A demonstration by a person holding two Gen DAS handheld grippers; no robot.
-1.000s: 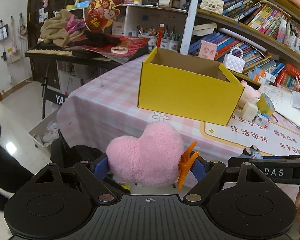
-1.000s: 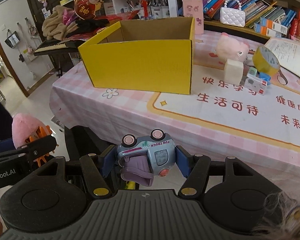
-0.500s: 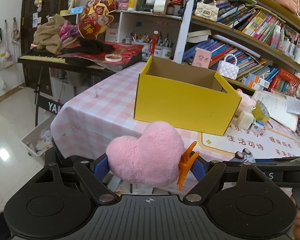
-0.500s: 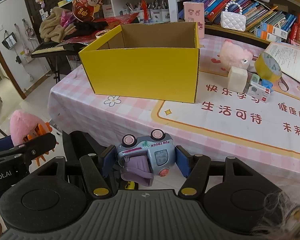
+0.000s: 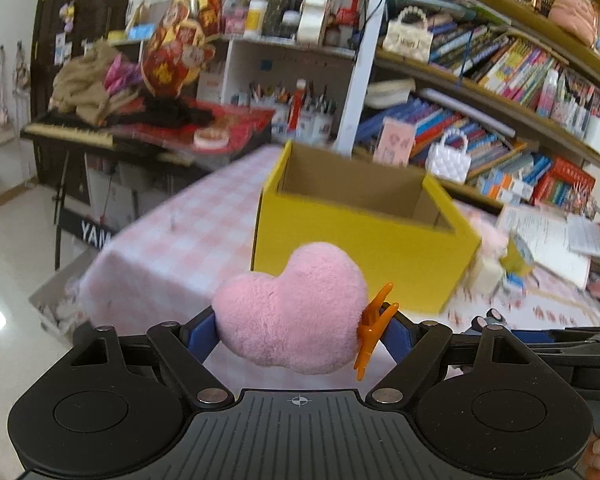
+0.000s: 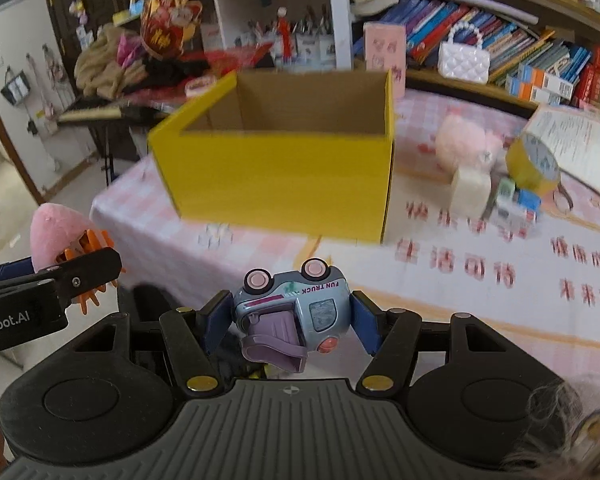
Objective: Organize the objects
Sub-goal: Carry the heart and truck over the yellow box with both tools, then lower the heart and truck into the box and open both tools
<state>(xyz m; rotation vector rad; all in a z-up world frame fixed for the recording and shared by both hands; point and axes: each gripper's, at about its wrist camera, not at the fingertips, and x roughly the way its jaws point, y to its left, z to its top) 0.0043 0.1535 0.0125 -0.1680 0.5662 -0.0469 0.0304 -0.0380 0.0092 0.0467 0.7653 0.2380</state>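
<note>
A pink plush heart with an orange hair claw (image 5: 296,316) sits between the blue pads of my left gripper (image 5: 300,330), which is shut on it. It also shows at the left edge of the right wrist view as the pink plush heart (image 6: 54,232). My right gripper (image 6: 286,318) is shut on a small blue toy truck (image 6: 296,312) with pink wheels, lying on its side. Ahead of both stands an open yellow cardboard box (image 6: 276,176) on the pink checked table (image 6: 172,236); its brown inside looks empty. The yellow box (image 5: 364,256) is just beyond the heart.
Right of the box lie a pink plush toy (image 6: 466,142), a white block (image 6: 470,192), a yellow tape roll (image 6: 534,162) and small boxes. Open papers (image 6: 576,140) lie far right. Bookshelves (image 5: 500,80) rise behind. A keyboard stand (image 5: 80,136) with clutter is left, floor below.
Both grippers have risen and moved closer to the yellow box, which now looks larger and shows more of its inside. The grips on the heart and the truck are unchanged.
</note>
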